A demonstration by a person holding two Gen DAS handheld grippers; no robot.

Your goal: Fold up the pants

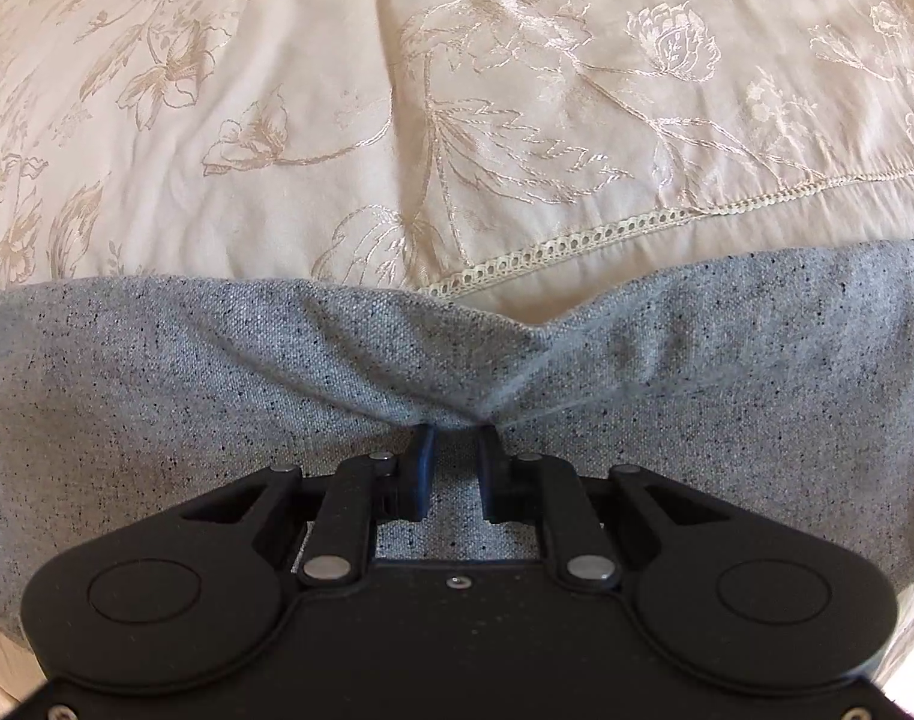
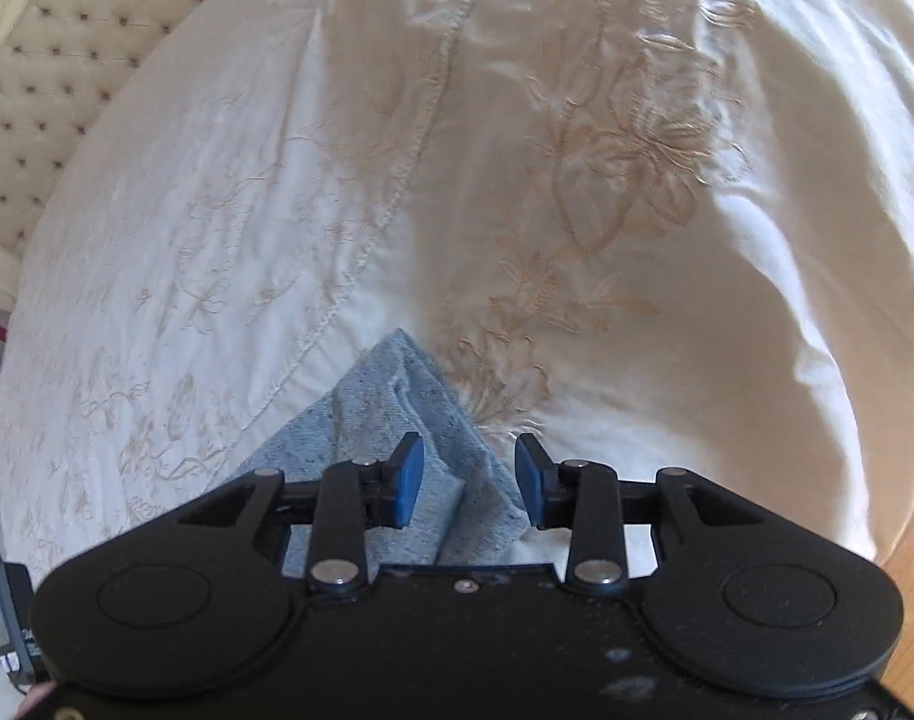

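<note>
The grey speckled pants point(image 1: 216, 396) lie across a cream embroidered bedspread point(image 1: 276, 120). My left gripper point(image 1: 455, 429) has its fingers pushed into a pinched ridge of the pants fabric, which bunches up and hides the fingertips; the jaws stand a small gap apart with cloth between them. In the right wrist view a pointed corner of the pants point(image 2: 396, 396) lies on the bedspread point(image 2: 637, 240). My right gripper point(image 2: 469, 450) is open, its blue pads on either side of that corner, above it.
A tufted cream headboard point(image 2: 66, 60) stands at the far left of the right wrist view. A wooden surface point(image 2: 913, 570) shows at the right edge past the bed. A lace-trimmed seam point(image 1: 577, 240) crosses the bedspread.
</note>
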